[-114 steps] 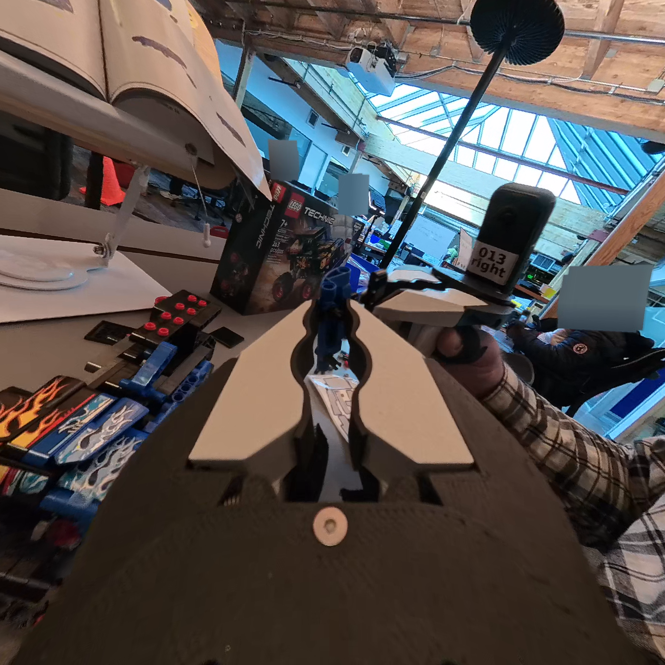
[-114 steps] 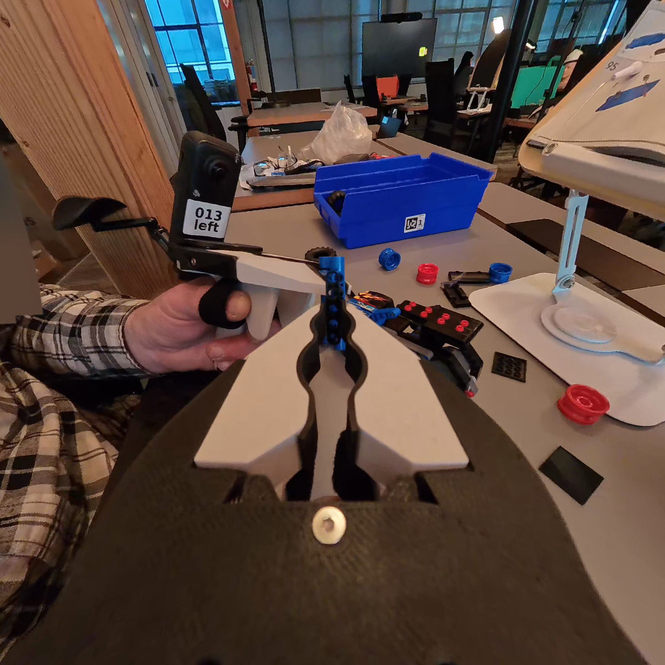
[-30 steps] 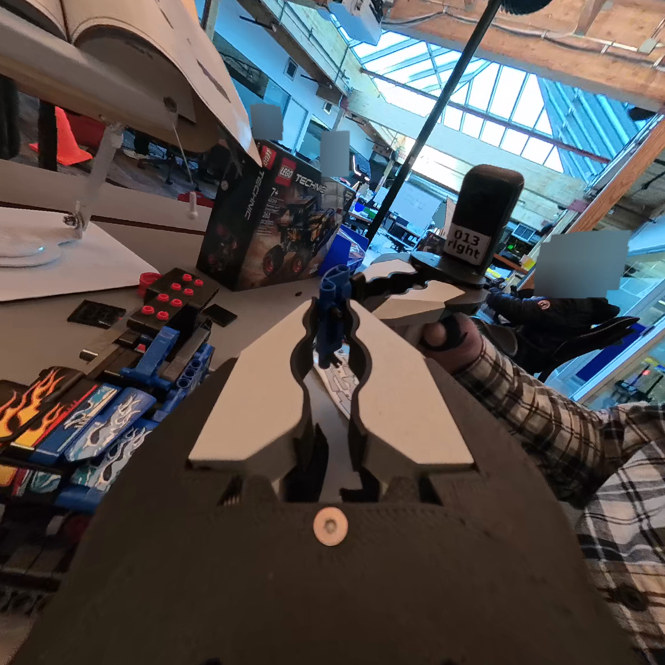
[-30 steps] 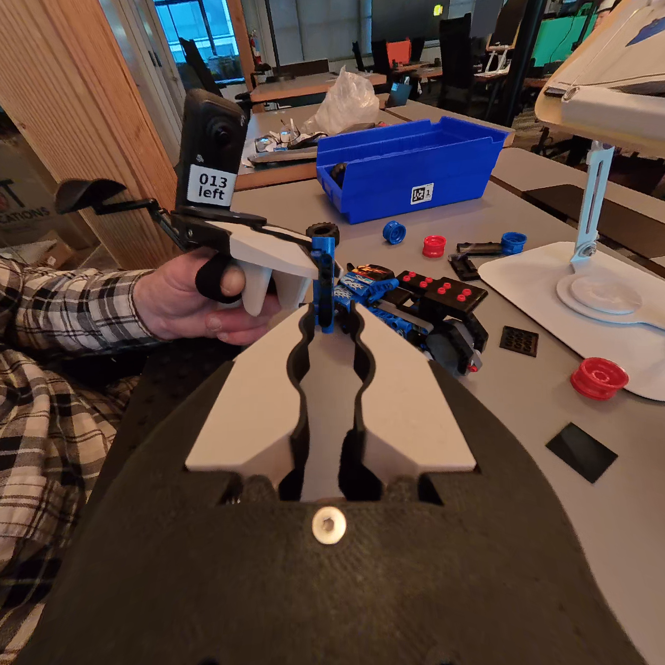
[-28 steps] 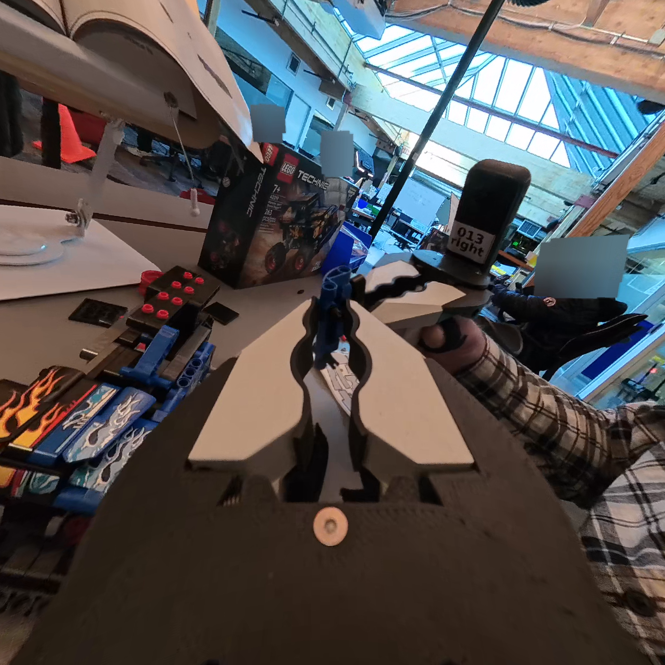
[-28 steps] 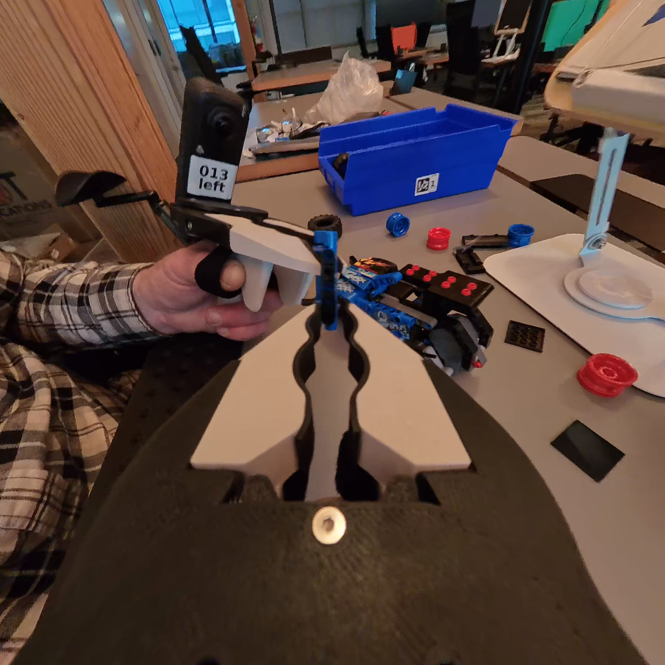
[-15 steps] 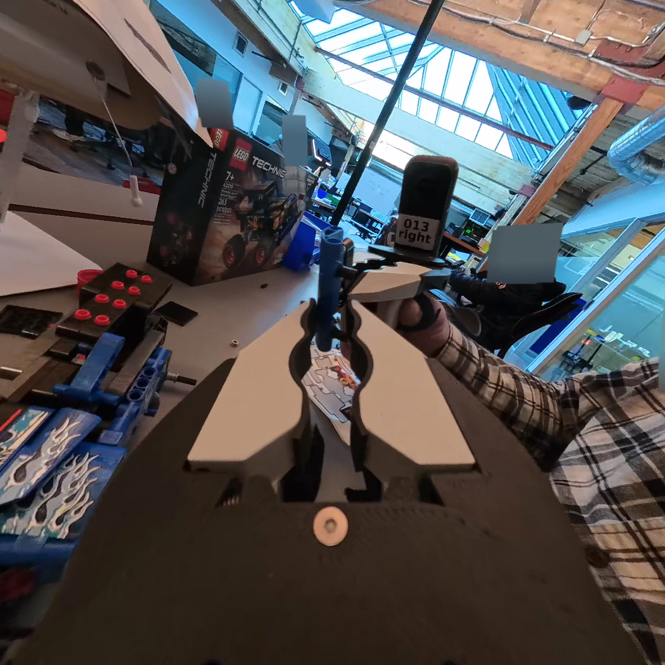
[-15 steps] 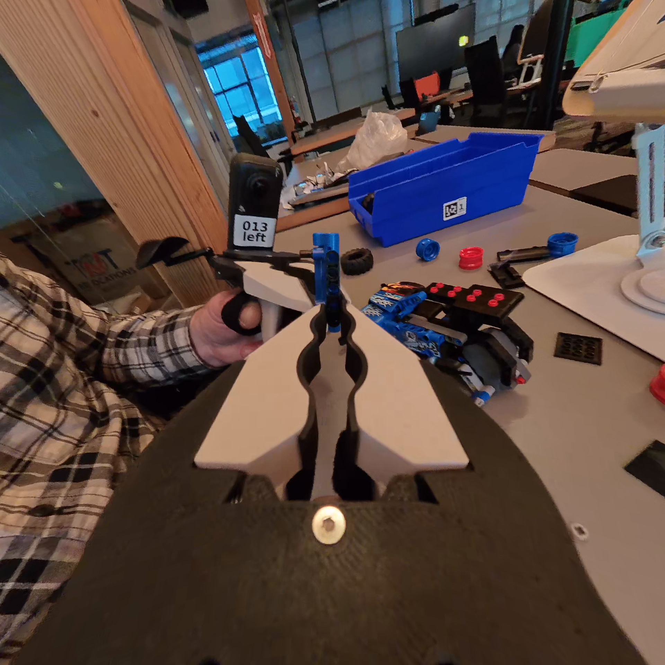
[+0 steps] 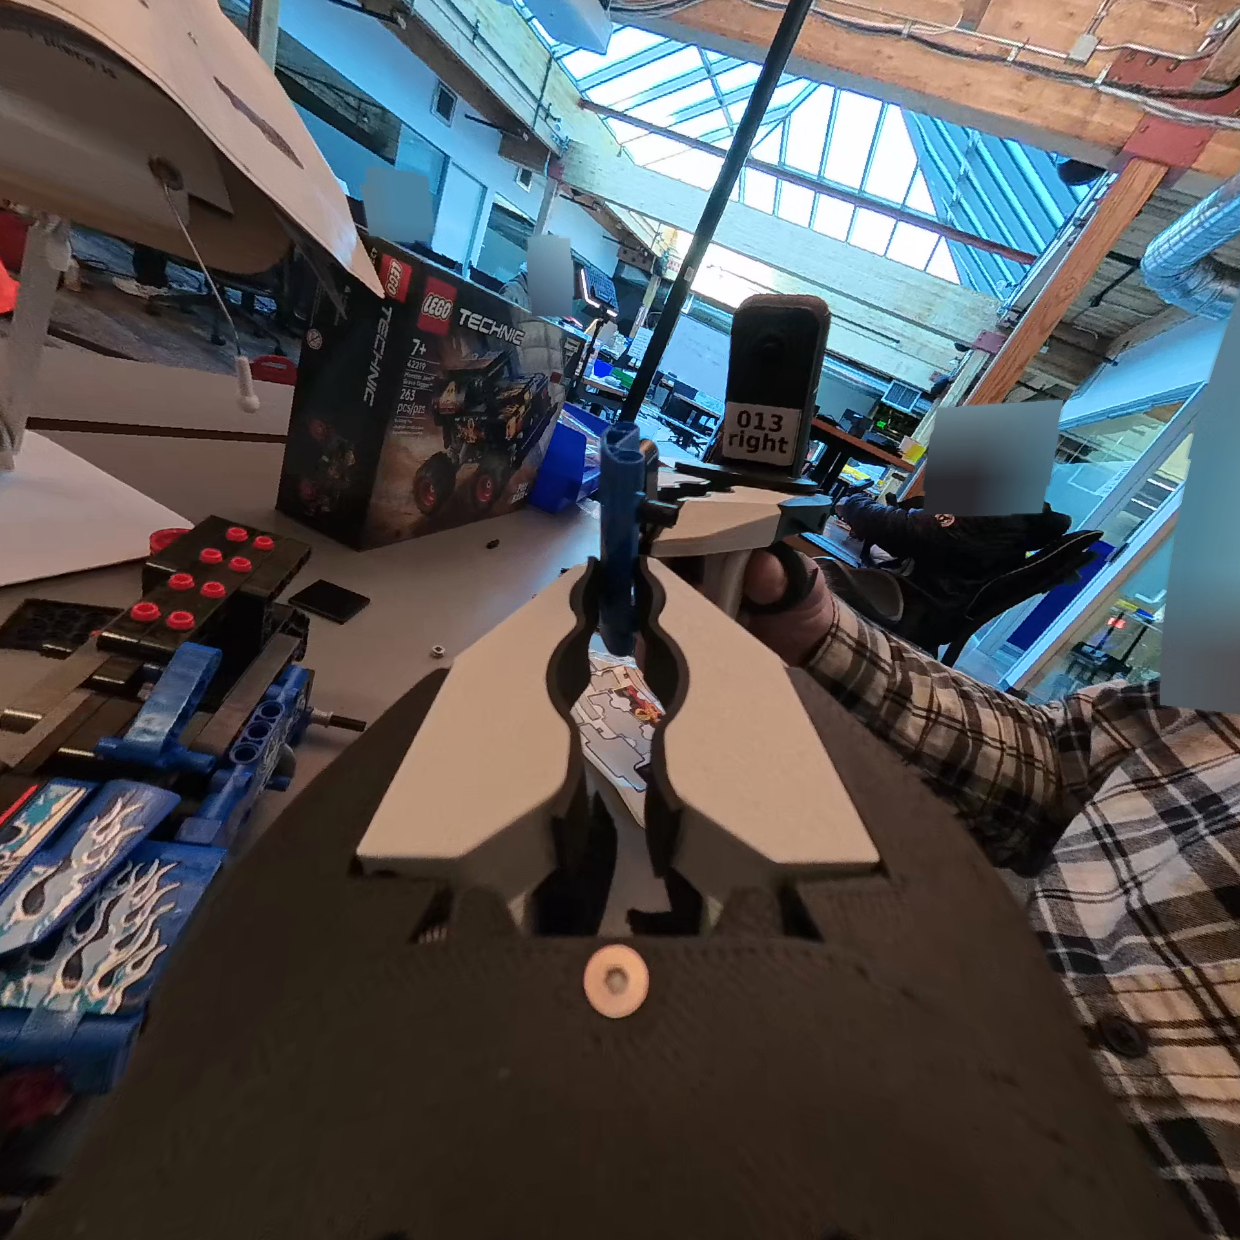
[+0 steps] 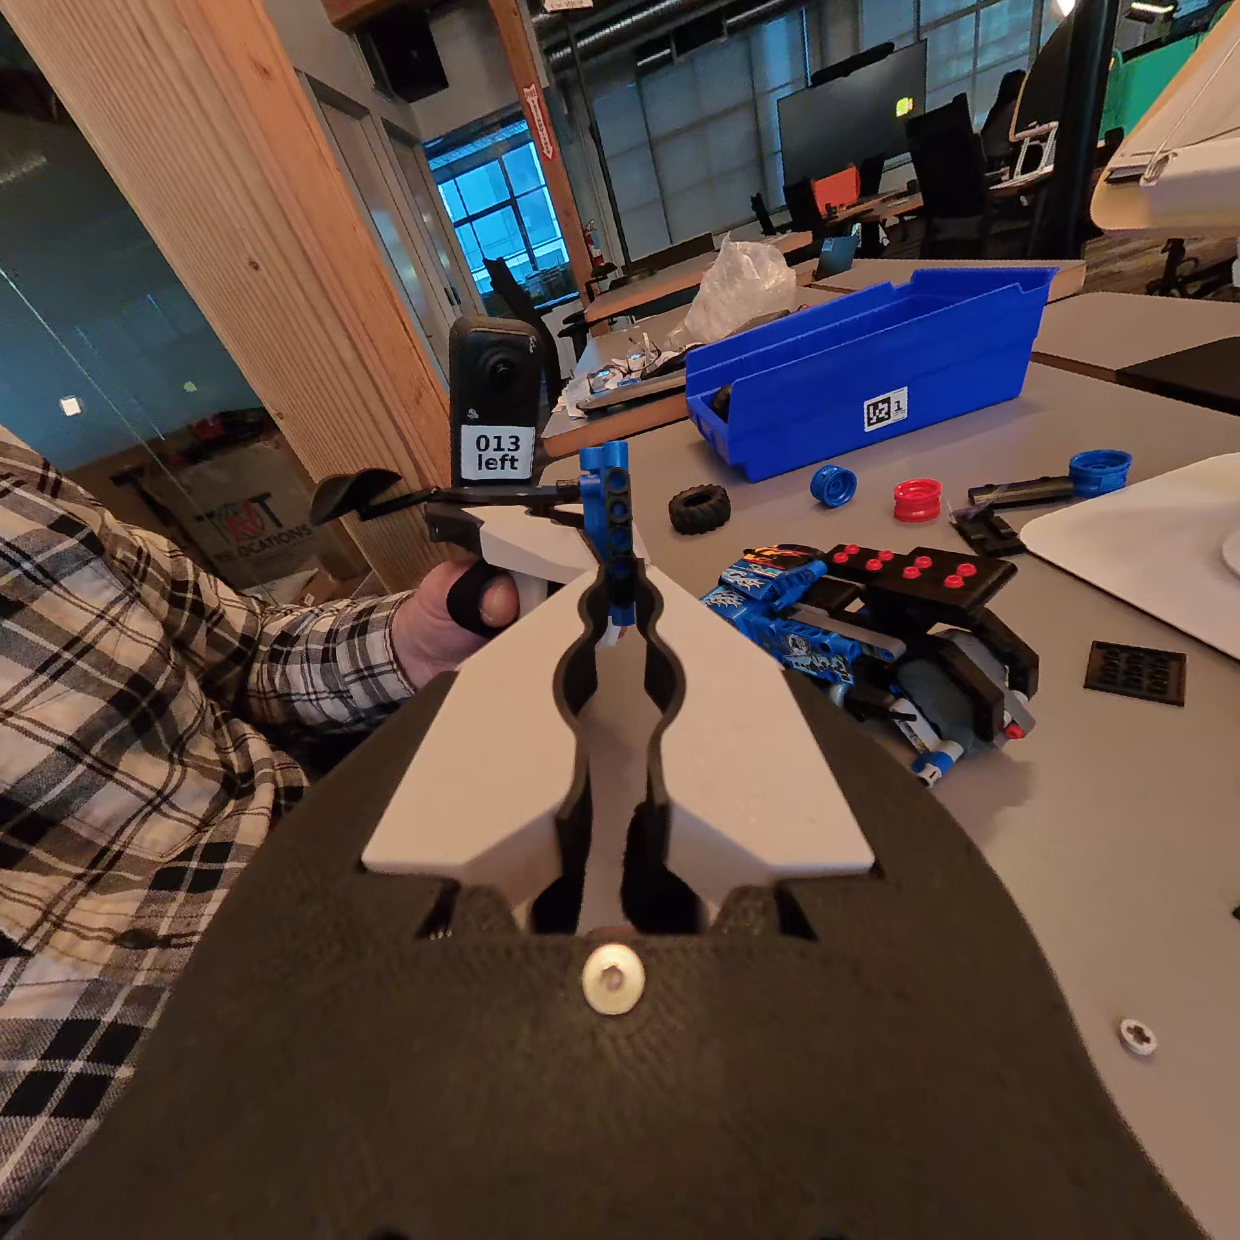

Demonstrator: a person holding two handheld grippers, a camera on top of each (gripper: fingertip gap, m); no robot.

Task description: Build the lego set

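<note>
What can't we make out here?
- Left wrist view: lower end of the blue beam hidden between the left claw fingers.
- Right wrist view: blue bin contents hidden by its wall.
- Left wrist view: flame-panelled truck cut off at the frame's left edge.

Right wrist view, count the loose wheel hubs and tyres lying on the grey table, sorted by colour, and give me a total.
Blue plastic wheel hubs: 2
Red plastic wheel hubs: 1
Black rubber tyres: 1
Total: 4
</note>
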